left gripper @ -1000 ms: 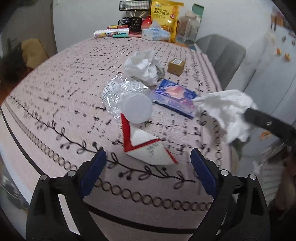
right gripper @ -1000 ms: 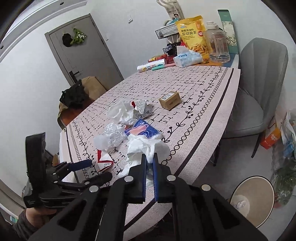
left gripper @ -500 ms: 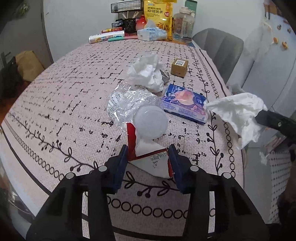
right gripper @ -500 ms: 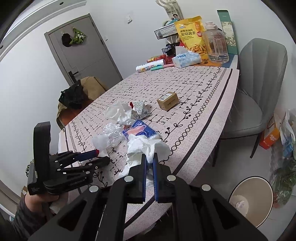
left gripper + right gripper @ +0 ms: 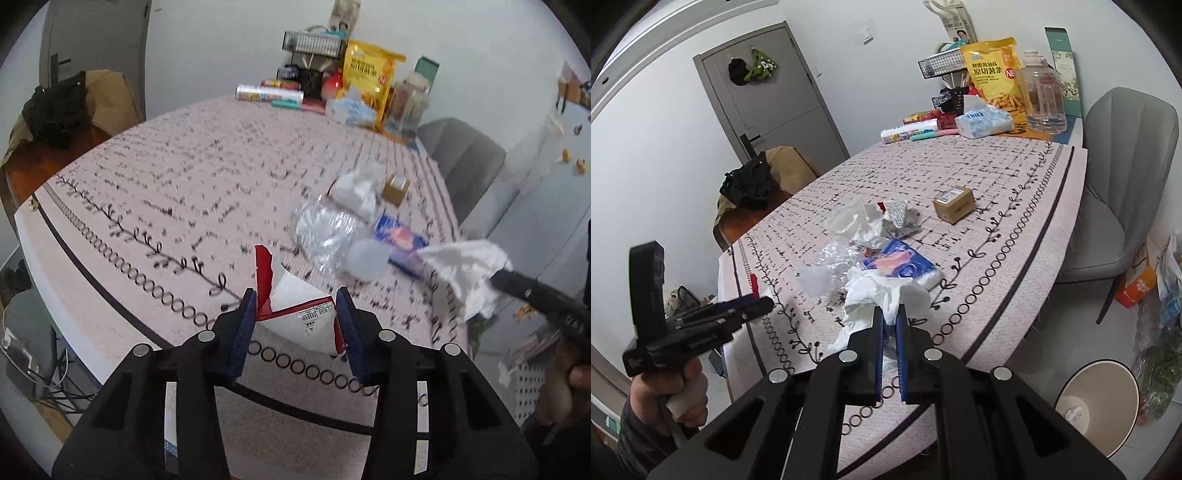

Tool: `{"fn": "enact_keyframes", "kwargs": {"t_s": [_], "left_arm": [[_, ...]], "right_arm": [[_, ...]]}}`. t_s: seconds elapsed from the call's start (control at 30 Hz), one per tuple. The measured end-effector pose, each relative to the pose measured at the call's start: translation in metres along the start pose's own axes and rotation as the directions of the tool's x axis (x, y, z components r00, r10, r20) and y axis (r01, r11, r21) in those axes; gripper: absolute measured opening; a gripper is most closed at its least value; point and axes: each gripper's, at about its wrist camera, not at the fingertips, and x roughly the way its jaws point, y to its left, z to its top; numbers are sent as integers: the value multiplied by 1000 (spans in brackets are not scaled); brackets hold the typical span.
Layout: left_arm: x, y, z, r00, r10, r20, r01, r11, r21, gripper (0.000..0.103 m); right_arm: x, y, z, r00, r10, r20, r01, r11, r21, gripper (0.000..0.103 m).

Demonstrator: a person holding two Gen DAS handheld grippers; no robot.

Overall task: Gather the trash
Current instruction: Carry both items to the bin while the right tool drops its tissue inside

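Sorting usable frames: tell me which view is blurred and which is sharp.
Left wrist view: motion-smeared tablecloth and clear plastic wrap; the red-and-white carton in the left gripper is crisp. Right wrist view: sharp throughout, with fisheye bending.

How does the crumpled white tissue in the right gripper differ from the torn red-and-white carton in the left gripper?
The crumpled white tissue is soft, shapeless and plain white; the torn red-and-white carton is stiff, angular, with red edges and printed text. The tissue is pinched between nearly closed pads of the right gripper; the carton spans a wider gap in the left gripper. Both are gripped and off the patterned tablecloth.
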Motion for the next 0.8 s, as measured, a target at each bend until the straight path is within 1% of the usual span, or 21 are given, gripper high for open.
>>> {"fn": "enact_keyframes", "kwargs": {"t_s": [0.17,0.23,0.47,0.67,0.8], "left_arm": [[-6,-10,12,999,-18,40,17,1000,10,44],[-5,-20,18,998,-32,52,31,999,20,44],[-2,-63,39,992,-103,79,96,991,88,44],[22,-106,52,989,-147,34,143,984,107,44],[38,-142,52,980,-199,-5,198,971,133,44]], "right_arm": [[-11,2,4,999,-8,31,9,1000,-3,7],[-16,-1,5,999,-17,42,17,1000,3,7],[-43,-34,10,991,-91,94,86,995,55,7],[-65,-74,6,977,-176,116,162,979,121,7],[-77,-103,-2,969,-222,109,201,964,176,7]]}}
